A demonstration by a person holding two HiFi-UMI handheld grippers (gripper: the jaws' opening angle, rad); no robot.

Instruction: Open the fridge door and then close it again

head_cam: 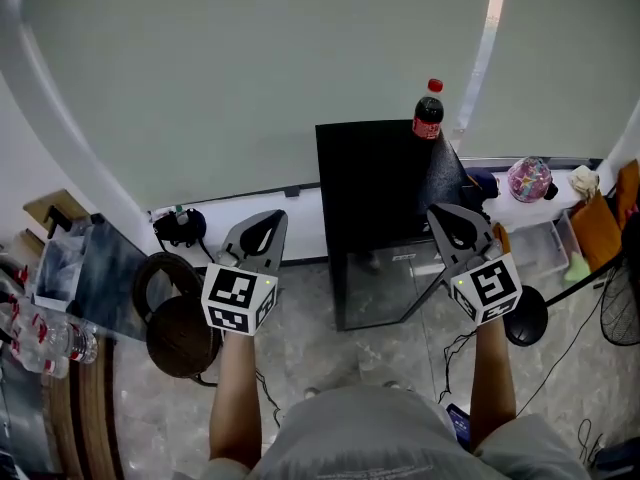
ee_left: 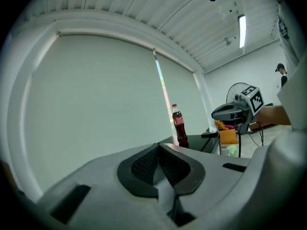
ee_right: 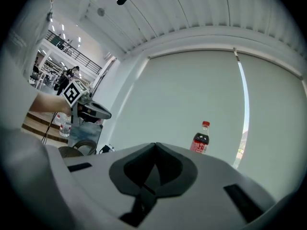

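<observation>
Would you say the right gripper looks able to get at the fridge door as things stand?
Probably yes: the right gripper hovers close by the fridge, empty, and nothing seems to stand between it and the glass door. Its jaws are shut, so they would have to open to grip.

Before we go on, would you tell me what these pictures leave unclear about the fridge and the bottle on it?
1) On the fridge, the door's right edge and any handle: head view, covered by the right gripper.
2) The fridge's front: both gripper views, hidden behind each gripper's own body.
3) What is inside: head view, the glass door is too dim and glossy.
4) The bottle label's print: too small in every view.
</observation>
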